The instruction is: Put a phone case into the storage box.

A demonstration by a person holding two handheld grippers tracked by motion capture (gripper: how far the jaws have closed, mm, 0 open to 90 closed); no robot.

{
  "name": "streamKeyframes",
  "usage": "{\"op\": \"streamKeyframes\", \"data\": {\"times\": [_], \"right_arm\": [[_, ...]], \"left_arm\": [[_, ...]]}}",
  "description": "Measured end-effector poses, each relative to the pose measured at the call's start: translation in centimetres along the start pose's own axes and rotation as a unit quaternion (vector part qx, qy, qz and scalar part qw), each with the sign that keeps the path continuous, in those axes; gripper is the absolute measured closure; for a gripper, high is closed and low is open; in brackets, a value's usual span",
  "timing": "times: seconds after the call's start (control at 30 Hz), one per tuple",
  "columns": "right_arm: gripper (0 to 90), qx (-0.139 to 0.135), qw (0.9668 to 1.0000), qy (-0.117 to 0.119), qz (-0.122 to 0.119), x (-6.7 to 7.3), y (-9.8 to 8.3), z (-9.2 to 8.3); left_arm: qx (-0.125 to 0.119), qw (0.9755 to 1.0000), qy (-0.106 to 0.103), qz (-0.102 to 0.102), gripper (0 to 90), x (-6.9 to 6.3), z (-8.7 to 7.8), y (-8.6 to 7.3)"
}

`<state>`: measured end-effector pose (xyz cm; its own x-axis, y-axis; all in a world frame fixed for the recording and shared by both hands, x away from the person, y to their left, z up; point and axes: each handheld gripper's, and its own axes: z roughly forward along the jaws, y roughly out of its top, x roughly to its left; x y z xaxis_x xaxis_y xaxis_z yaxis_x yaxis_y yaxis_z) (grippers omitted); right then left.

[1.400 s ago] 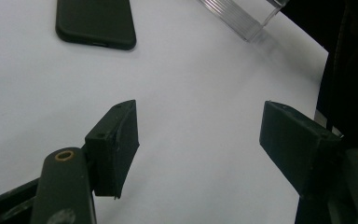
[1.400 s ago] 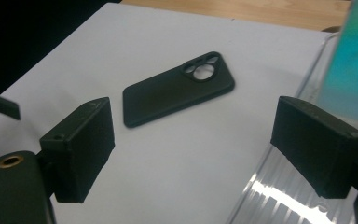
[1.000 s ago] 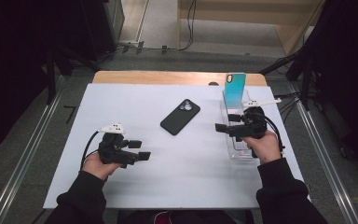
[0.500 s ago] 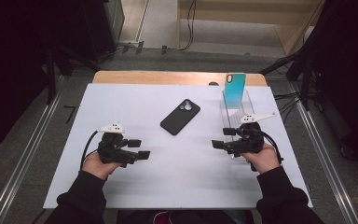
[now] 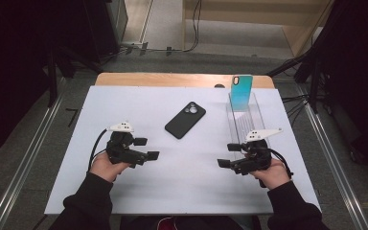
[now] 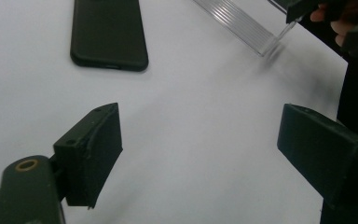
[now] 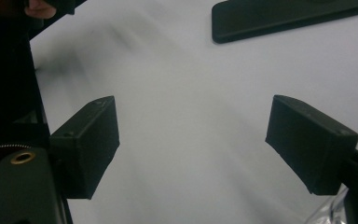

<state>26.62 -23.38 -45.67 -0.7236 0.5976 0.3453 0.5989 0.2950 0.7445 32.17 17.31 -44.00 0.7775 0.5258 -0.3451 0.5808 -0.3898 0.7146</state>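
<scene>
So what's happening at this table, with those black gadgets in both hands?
A person holds a grasping tool in each hand over a white table. The left tool and right tool are both open and hold nothing; the left one's jaws have just been opening. A black phone lies flat between them, untouched. A teal phone stands upright in a clear rack just beyond the right hand.

A black phone (image 5: 185,120) lies flat, camera side up, askew at mid-table, untouched.
</scene>
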Motion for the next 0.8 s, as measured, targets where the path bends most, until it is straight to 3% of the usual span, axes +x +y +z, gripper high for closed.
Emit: {"op": "streamKeyframes", "data": {"times": [0.37,0.8], "right_arm": [[15.3,0.007,0.9999,0.012,-0.006,0.6,-1.5,-0.1],[15.3,0.016,0.9997,0.014,-0.009,1.0,-3.1,-0.4]], "left_arm": [[0.002,1.0000,-0.005,0.003,11.0,0.0,1.1,1.6],[0.005,0.9998,0.020,0.009,11.1,0.9,3.1,4.2]]}}
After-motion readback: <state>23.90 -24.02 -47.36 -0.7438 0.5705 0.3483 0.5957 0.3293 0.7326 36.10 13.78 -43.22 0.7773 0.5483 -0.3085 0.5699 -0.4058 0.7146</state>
